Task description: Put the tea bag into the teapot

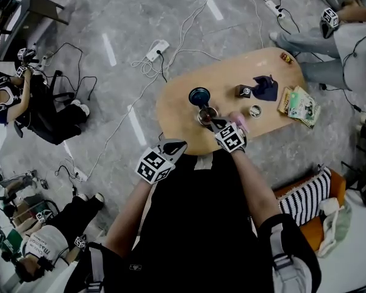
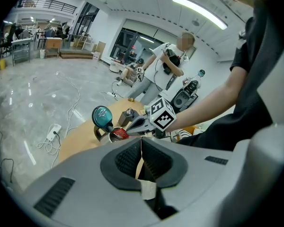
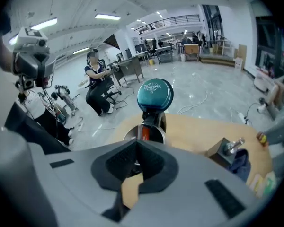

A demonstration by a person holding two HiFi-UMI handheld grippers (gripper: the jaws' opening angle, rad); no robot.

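Observation:
A metal teapot (image 1: 206, 116) stands near the front edge of the oval wooden table (image 1: 177, 112), its teal lid (image 1: 199, 96) tipped up and open. My right gripper (image 1: 215, 124) points into the pot's mouth, shut on a red tea bag (image 2: 119, 134). In the right gripper view the tea bag (image 3: 143, 133) hangs at the teapot (image 3: 130, 134) opening, under the lid (image 3: 155, 94). My left gripper (image 1: 178, 145) hovers at the table's near edge, left of the pot and apart from it. Its jaws are shut (image 2: 141, 148); a thin pale strip low between them cannot be identified.
Right of the teapot on the table are a dark box with a metal knob (image 1: 244, 91), a navy cloth (image 1: 266, 87), a small round tin (image 1: 255, 110) and printed packets (image 1: 302, 104). Cables and a power strip (image 1: 157, 49) lie on the floor; people sit around.

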